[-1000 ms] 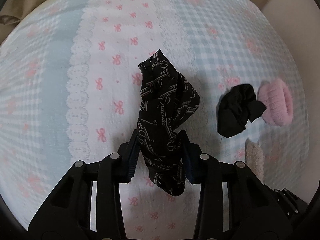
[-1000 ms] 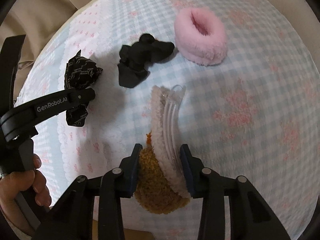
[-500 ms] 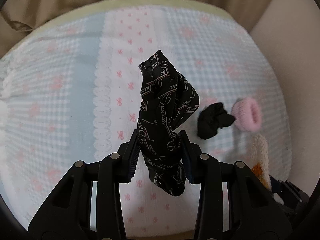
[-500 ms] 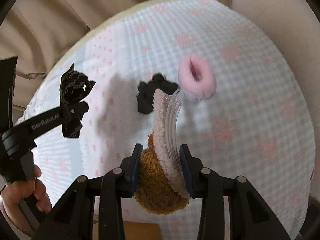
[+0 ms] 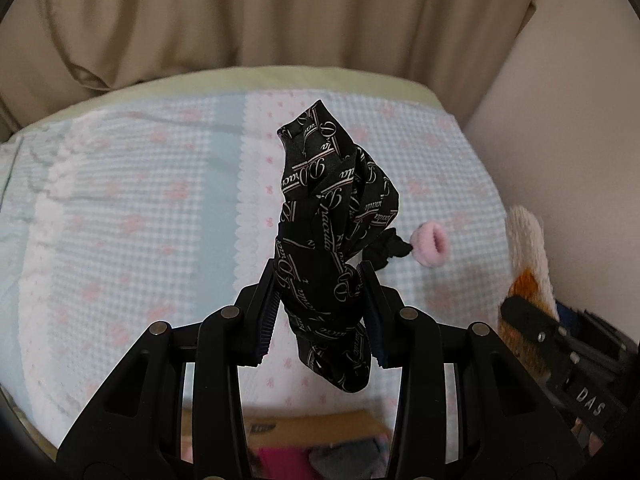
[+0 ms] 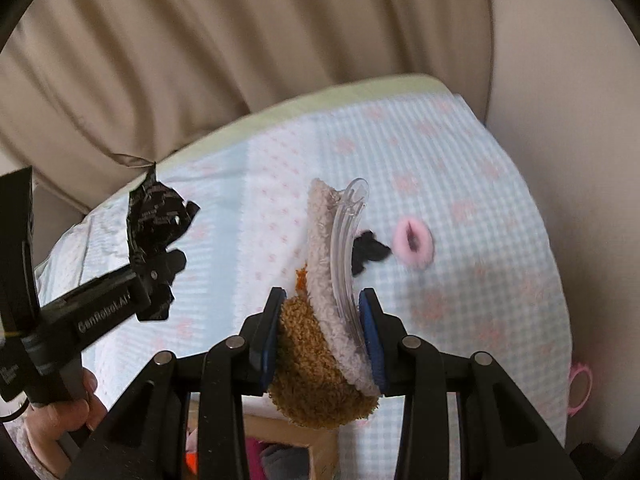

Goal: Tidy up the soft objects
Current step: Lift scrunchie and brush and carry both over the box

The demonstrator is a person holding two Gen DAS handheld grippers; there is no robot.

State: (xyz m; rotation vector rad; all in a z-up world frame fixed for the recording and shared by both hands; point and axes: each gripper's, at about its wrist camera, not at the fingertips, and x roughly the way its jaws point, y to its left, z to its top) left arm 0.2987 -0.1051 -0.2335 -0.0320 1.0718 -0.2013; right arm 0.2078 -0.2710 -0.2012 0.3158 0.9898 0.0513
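My left gripper (image 5: 320, 312) is shut on a black scarf with white lettering (image 5: 332, 216), held high above the bed; that scarf (image 6: 158, 220) also shows at the left of the right wrist view. My right gripper (image 6: 322, 336) is shut on a fluffy brown-and-cream hair clip (image 6: 320, 344) with a clear plastic claw (image 6: 346, 248). The same clip (image 5: 528, 256) appears at the right edge of the left wrist view. On the bedspread lie a black scrunchie (image 6: 370, 252) and a pink fluffy scrunchie (image 6: 414, 242), side by side.
The bed has a light blue checked spread (image 5: 140, 220) with pink bows and a white lace strip. Beige curtains (image 5: 280, 12) hang behind it, a pale wall (image 5: 560, 140) on the right. A cardboard box (image 5: 312, 436) with fabric stands below the bed's near edge. A hand (image 6: 68, 412) holds the left gripper.
Both grippers have risen well above the bed with their items still held. The bed and both scrunchies look smaller and farther; the curtains and the box have come into view.
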